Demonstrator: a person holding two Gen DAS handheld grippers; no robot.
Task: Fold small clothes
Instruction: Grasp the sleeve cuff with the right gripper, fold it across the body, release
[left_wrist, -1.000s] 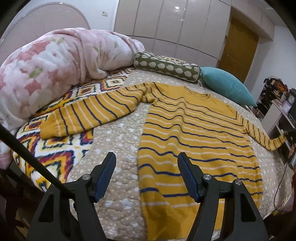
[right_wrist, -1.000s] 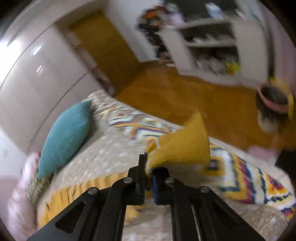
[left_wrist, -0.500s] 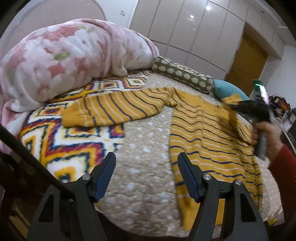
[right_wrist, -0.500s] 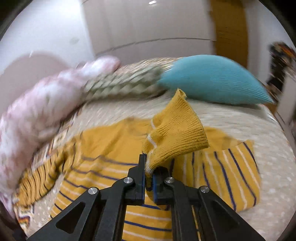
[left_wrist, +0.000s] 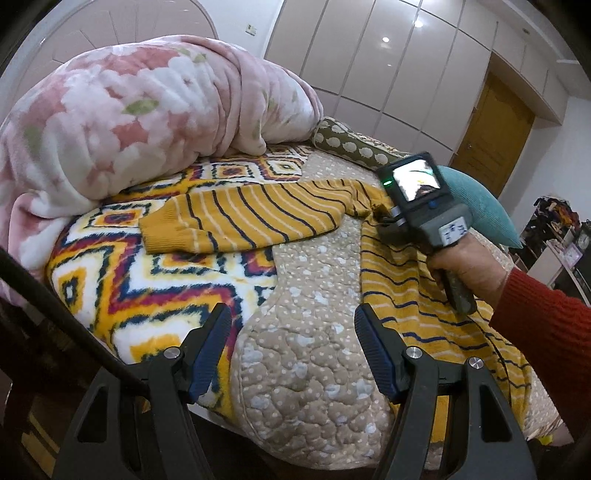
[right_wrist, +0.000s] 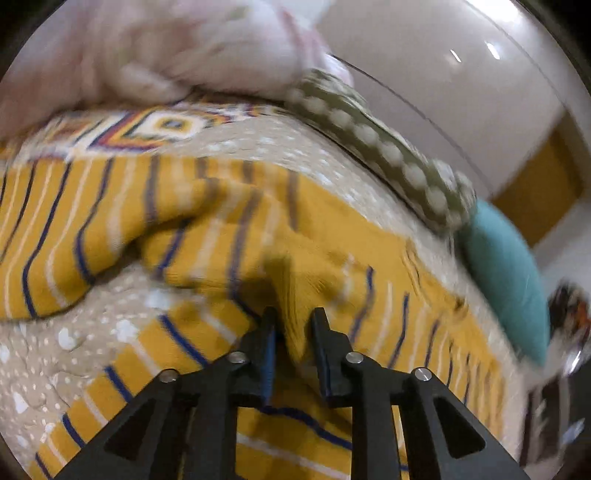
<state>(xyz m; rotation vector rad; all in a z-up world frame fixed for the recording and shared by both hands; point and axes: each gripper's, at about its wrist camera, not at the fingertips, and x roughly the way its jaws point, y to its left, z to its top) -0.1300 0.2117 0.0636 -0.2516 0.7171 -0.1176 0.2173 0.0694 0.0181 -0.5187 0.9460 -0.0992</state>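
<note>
A yellow sweater (left_wrist: 391, 280) with navy and white stripes lies on the bed. Its left sleeve (left_wrist: 240, 218) stretches out flat to the left. My left gripper (left_wrist: 291, 332) is open and empty above the bed's near edge. My right gripper (right_wrist: 293, 321) is low over the sweater (right_wrist: 207, 229) near the shoulder, with its jaws a little apart around the yellow sleeve cuff (right_wrist: 295, 295). That cuff is folded over onto the sweater's body. In the left wrist view the right gripper's body (left_wrist: 421, 199) hides its fingers.
A pink floral blanket (left_wrist: 140, 122) is heaped at the back left. A green dotted bolster (left_wrist: 351, 147) and a teal cushion (left_wrist: 476, 206) lie at the head of the bed. A zigzag-patterned fleece (left_wrist: 147, 280) covers the bed's left side, a beige quilt (left_wrist: 306, 354) the middle.
My right gripper carried the right sleeve cuff across onto the sweater's body, lowered it and parted its jaws. My left gripper drifted left, still open.
</note>
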